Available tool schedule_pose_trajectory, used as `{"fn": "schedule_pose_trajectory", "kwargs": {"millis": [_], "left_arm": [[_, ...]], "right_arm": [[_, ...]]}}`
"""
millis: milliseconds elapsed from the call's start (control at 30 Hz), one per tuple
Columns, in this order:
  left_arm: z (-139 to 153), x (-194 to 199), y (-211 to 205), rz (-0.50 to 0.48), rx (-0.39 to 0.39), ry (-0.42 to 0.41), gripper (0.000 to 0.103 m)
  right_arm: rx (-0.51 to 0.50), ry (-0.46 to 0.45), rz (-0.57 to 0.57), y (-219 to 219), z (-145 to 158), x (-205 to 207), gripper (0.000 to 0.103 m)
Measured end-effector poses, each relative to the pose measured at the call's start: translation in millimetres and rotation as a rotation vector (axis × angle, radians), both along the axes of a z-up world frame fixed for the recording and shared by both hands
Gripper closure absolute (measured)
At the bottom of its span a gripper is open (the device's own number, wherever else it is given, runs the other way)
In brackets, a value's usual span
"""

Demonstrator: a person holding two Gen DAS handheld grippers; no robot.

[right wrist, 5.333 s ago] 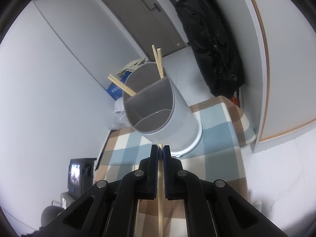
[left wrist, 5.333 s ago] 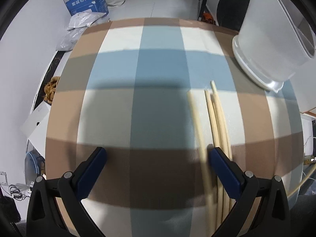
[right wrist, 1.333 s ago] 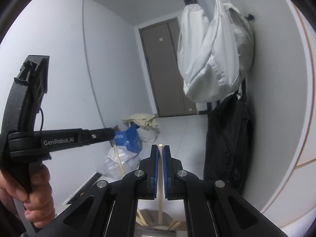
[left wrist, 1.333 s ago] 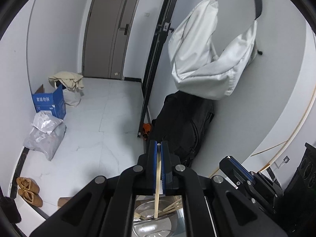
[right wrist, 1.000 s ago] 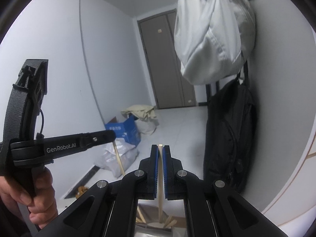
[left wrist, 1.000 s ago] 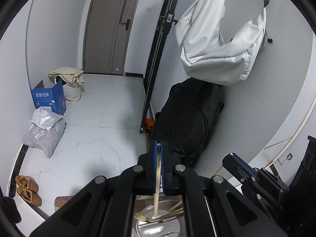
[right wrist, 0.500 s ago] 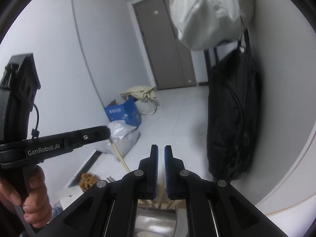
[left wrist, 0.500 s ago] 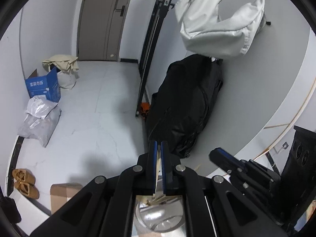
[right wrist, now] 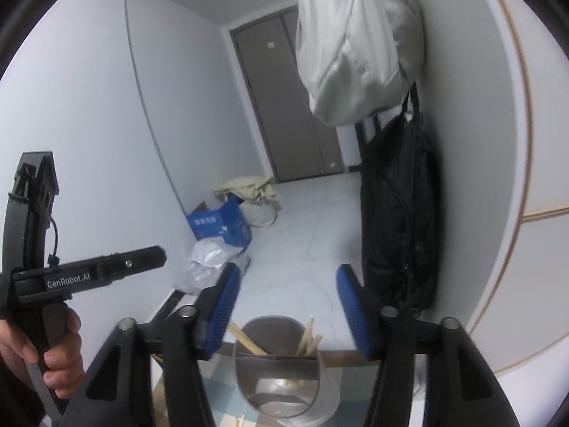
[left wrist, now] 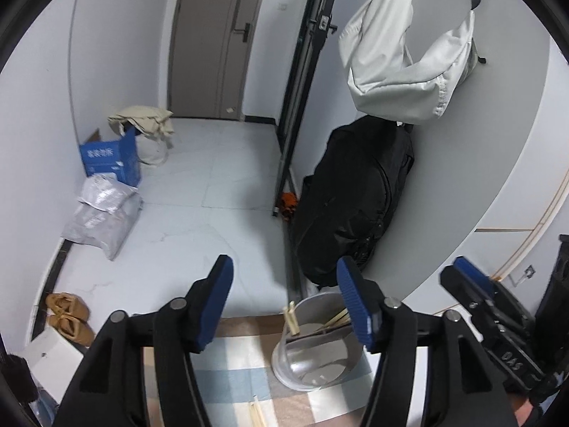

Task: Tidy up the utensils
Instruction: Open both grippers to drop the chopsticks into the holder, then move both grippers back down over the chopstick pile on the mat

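Observation:
A grey divided utensil holder [left wrist: 313,356] stands on the checked tablecloth [left wrist: 242,373], with several wooden chopsticks [left wrist: 336,318] leaning in its far compartment. It also shows in the right wrist view [right wrist: 284,373] with its chopsticks [right wrist: 309,339]. My left gripper [left wrist: 284,284] is open and empty above the holder. My right gripper [right wrist: 286,291] is open and empty above the holder too. More chopsticks [left wrist: 258,412] lie on the cloth near the holder. The right gripper's fingers [left wrist: 473,277] show at the right of the left wrist view.
A black bag [left wrist: 355,195] and a white bag [left wrist: 402,64] hang on the wall behind the table. A blue box [left wrist: 110,160], plastic bags [left wrist: 103,213] and slippers [left wrist: 67,313] lie on the floor. The left gripper's body and hand [right wrist: 42,284] fill the left of the right wrist view.
Both grippers were shut on a chopstick each above the holder. Both have opened and the chopsticks have dropped into the holder.

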State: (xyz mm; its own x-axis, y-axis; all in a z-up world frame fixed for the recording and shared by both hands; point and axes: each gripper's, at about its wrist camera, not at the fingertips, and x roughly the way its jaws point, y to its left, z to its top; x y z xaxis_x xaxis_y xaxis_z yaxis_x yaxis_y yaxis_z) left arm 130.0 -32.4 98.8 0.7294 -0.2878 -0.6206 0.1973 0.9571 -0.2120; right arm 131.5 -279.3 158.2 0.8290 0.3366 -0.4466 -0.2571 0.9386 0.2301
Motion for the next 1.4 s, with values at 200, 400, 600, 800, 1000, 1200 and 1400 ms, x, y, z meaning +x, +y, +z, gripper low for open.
{"fn": "schedule_pose_trajectory", "kwargs": {"millis": [200,400,600,800,1000,1200,1400], "left_arm": [[8.4,-32.9,-3.3,0.019,0.049,-0.057,0.031],[9.1,-60.0,-1.6,0.032,0.06,-0.086,0.02],[5.0,-84.4,6.8,0.074,0.051,-0.117,0.015],[-5.3,-105.2,14.1,0.106,0.059,-0.146,0.006],[-24.6,-122.6,20.8,0.128,0.06,-0.177,0.002],[-52.9,-131.5,27.1,0.123,0.08,-0.169,0.002],[-83.0,-121.8,39.0,0.143,0.085,-0.12,0.002]], "right_arm": [[0.001,-0.047,0.018,12.2,11.6,-32.4,0.034],[0.001,-0.094,0.025,21.9,19.2,-71.9,0.025],[0.006,-0.1,0.02,26.7,15.6,-104.5,0.019],[0.007,-0.109,0.02,29.5,4.3,-132.8,0.01],[-0.002,-0.106,0.036,35.9,-19.1,-155.1,0.003],[-0.034,-0.076,0.08,49.5,-49.7,-166.8,0.003],[-0.058,-0.003,0.094,61.8,-83.7,-168.0,0.003]]}}
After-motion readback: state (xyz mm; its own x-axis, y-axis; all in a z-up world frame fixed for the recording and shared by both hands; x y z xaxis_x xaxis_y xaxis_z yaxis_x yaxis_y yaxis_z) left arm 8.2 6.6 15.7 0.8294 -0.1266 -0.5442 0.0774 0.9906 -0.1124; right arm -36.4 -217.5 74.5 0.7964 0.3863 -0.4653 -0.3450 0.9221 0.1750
